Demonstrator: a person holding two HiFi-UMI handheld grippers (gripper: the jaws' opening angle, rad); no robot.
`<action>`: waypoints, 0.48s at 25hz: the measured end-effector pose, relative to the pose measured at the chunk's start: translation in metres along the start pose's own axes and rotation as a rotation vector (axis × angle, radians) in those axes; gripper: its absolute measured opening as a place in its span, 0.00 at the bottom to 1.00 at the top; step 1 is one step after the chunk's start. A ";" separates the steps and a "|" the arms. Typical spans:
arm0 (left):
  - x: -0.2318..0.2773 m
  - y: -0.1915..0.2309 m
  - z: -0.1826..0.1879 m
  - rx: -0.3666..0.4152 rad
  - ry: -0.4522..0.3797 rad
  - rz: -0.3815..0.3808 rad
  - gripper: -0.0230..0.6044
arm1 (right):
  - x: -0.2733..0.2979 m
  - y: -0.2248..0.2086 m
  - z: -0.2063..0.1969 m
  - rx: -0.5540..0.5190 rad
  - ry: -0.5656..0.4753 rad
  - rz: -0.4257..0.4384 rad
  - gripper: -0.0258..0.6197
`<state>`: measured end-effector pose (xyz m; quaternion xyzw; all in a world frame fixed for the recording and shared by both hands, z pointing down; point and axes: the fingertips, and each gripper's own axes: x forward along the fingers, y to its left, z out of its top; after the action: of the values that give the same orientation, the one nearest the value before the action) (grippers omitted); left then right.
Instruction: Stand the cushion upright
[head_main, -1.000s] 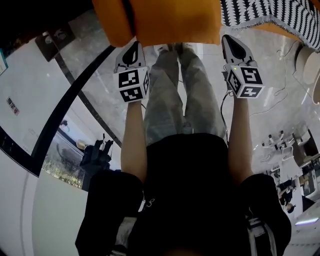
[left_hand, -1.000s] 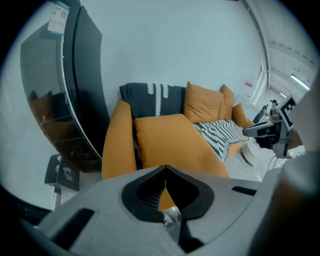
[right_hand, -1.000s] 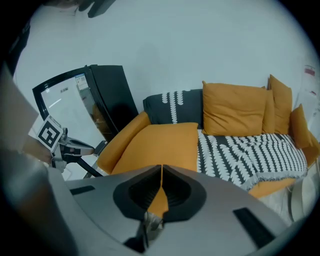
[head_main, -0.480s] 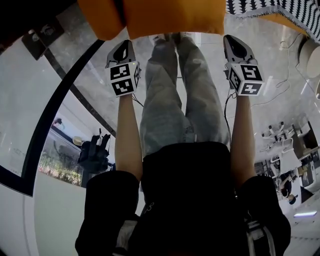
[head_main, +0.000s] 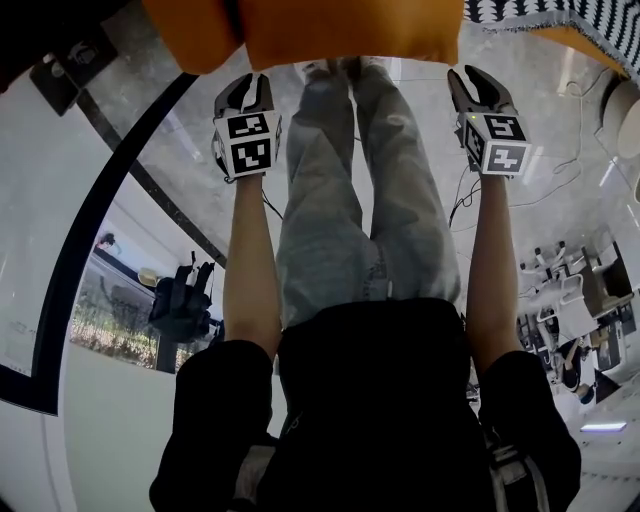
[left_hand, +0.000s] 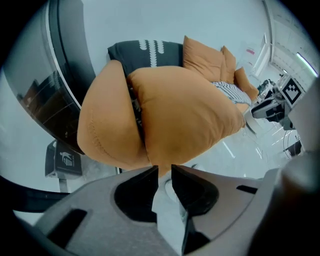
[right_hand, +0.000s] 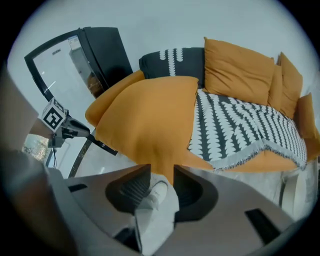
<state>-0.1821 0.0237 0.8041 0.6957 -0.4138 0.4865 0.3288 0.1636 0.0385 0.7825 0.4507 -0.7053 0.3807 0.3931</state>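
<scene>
Cushion (head_main: 340, 30) first: the orange one we are meant to stand up sits at the very front of the sofa (right_hand: 280, 150), its lower edge hanging past the seat and over the floor (head_main: 150, 130), with a second orange cushion (left_hand: 107, 125) pressed against its side and a black-and-white throw (right_hand: 240, 130) spread beside it. Our left gripper (left_hand: 161, 172) and right gripper (right_hand: 161, 172) are each at one of its two lower corners, and both sets of jaws have just been opening. On the left they stand a narrow gap apart with a sliver of orange fabric at the tips. On the right they are wider, and the pointed corner dangles between them without being pinched. We judge the grip to be released on both sides, so nothing but the cushion's own balance holds it now. The chief risk is that it slides or tips forward off the seat, since so much of it overhangs the front. A second risk is snagging: with fabric between the tips, pulling the grippers away at a slant could catch a corner and drag the cushion down. The neighbouring cushion could also push it sideways as it settles.
</scene>
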 end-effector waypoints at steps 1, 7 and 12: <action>0.005 0.000 -0.004 0.008 0.013 -0.002 0.17 | 0.005 -0.001 -0.005 -0.013 0.023 0.004 0.24; 0.028 -0.001 -0.018 0.044 0.080 0.008 0.24 | 0.030 -0.014 -0.023 -0.109 0.113 -0.006 0.24; 0.044 -0.003 -0.020 0.060 0.107 0.019 0.25 | 0.049 -0.018 -0.033 -0.157 0.159 -0.006 0.24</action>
<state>-0.1796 0.0312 0.8519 0.6743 -0.3874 0.5384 0.3246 0.1731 0.0456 0.8430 0.3888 -0.6983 0.3576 0.4830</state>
